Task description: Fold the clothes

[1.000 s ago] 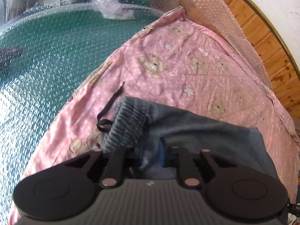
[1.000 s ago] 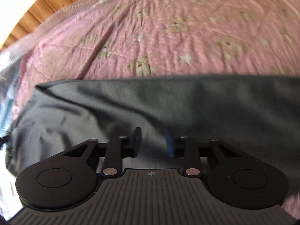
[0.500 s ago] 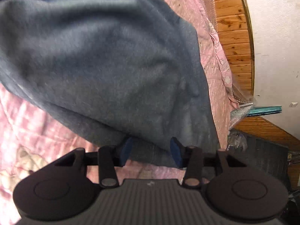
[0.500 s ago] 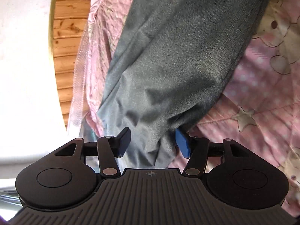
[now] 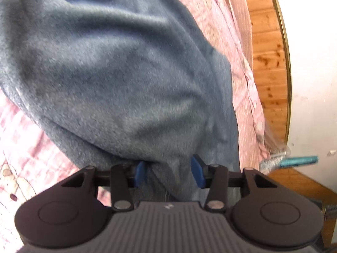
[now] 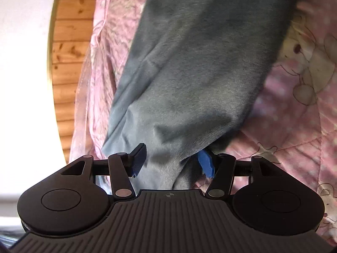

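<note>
A grey-blue fleece garment lies in soft folds on a pink quilt with a bear print. My left gripper is open, its blue pads wide apart with a loose fold of the garment lying between them. The same garment runs as a long band through the right wrist view. My right gripper is open too, and the garment's end bunches between its blue pads without being pinched.
The pink quilt covers the surface under both grippers. A wood-panelled wall with a brass trim borders it, and the same wall shows beside the right gripper. Teal items lie past the quilt's edge.
Both grippers have opened; a second ago the left was shut on the garment at its ribbed waistband. Both views have swung over, and the garment now lies folded across the quilt.
</note>
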The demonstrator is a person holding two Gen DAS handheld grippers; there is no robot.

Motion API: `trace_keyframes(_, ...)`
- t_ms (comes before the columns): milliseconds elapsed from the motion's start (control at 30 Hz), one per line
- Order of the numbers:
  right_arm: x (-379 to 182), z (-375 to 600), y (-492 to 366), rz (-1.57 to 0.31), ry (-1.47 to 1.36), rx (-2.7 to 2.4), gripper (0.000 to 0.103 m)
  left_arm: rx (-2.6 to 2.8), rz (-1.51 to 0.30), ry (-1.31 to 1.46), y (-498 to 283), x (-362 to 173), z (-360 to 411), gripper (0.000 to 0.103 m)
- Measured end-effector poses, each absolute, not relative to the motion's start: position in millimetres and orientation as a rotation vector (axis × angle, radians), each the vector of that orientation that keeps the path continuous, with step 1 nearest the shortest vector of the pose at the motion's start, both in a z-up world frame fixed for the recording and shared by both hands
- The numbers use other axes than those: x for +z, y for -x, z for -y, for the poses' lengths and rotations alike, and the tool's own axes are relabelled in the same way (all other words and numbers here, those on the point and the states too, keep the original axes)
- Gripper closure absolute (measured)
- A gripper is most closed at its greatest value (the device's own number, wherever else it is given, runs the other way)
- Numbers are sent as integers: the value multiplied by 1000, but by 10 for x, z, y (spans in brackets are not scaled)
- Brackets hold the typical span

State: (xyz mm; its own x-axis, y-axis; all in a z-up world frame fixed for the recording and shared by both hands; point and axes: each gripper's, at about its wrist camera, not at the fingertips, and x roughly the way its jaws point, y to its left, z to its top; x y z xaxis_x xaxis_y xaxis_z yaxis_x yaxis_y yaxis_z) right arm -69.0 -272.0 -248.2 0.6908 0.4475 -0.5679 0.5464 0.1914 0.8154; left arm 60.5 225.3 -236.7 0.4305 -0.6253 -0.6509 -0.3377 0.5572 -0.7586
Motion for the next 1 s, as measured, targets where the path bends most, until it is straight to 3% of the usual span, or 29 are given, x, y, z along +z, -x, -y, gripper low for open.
trace_keyframes(67, -2483, 2654, 647, -894, -1425, -43, 49, -221, -1160, 1002, -624, -2366, -2213, 59)
trace_keyframes(100, -2463, 2630, 620, -897, -1397, -38, 66, -210, -1164, 980, -635, -2353, -2191, 71)
trace_keyframes(133, -2442, 2607, 594, -899, -1368, -35, 102, -198, -1168, 958, -645, -2340, -2170, 98)
trace_keyframes(333, -2209, 2592, 724, -921, -1227, -45, 103, -214, -1140, 928, -440, -2108, -2286, 98)
trace_keyframes(500, -2310, 2487, 669, -1022, -1101, -61, 103, -170, -1205, 843, -435, -2364, -2245, 97)
trace_keyframes(800, -2181, 2601, 673, -1107, -939, -29, 103, -95, -1194, 789, -271, -2219, -2200, 97)
trace_keyframes(867, -2134, 2648, 624, -1151, -905, 17, 96, -79, -1214, 805, -256, -2264, -2196, 96)
trace_keyframes(900, -2070, 2694, 607, -1180, -881, 47, 81, -70, -1217, 803, -230, -2230, -2201, 95)
trace_keyframes(933, -2006, 2740, 590, -1208, -856, 76, 76, -62, -1219, 800, -203, -2195, -2206, 93)
trace_keyframes(1000, -1666, 2903, 590, -1180, -722, 131, 76, -39, -1221, 776, -79, -2044, -2222, 83)
